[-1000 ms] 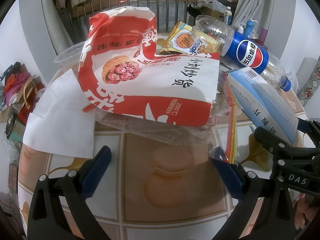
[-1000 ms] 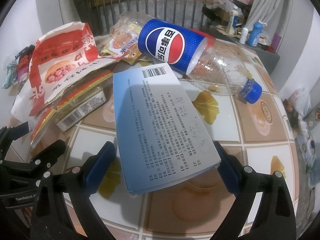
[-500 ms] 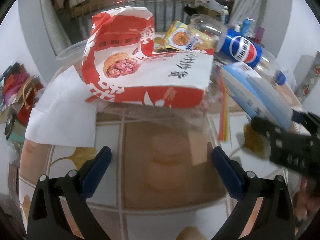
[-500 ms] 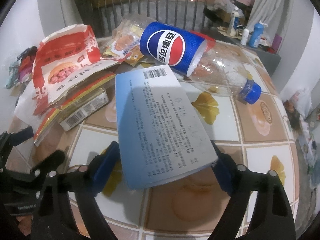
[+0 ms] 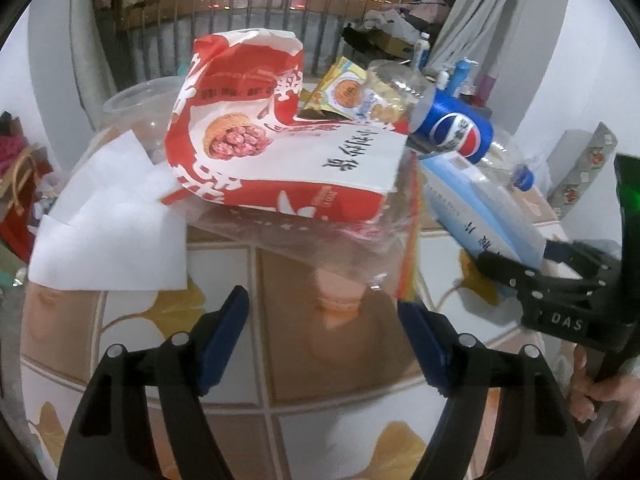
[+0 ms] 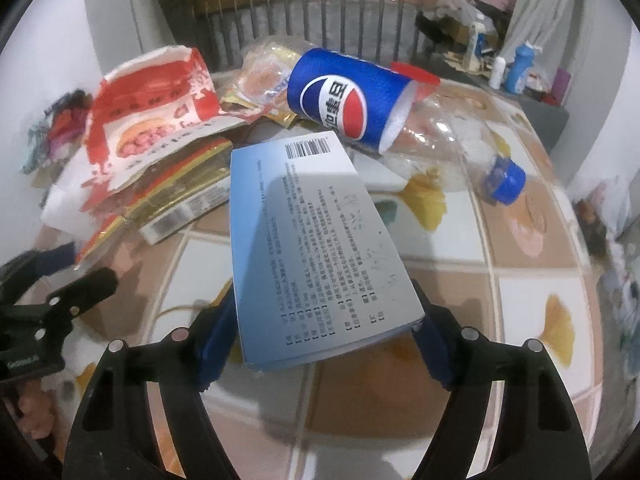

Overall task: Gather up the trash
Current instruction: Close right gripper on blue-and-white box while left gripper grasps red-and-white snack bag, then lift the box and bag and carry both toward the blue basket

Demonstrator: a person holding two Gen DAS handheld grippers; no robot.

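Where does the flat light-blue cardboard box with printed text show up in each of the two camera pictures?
Left wrist view: the flat light-blue cardboard box lies at the right, edge-on, its near end between the right gripper's jaws, which have just been closing.
Right wrist view: the box fills the centre, its near end between the blue pads.
Shared landmark: the clear plastic bottle with the blue Pepsi label, lying just beyond the box.
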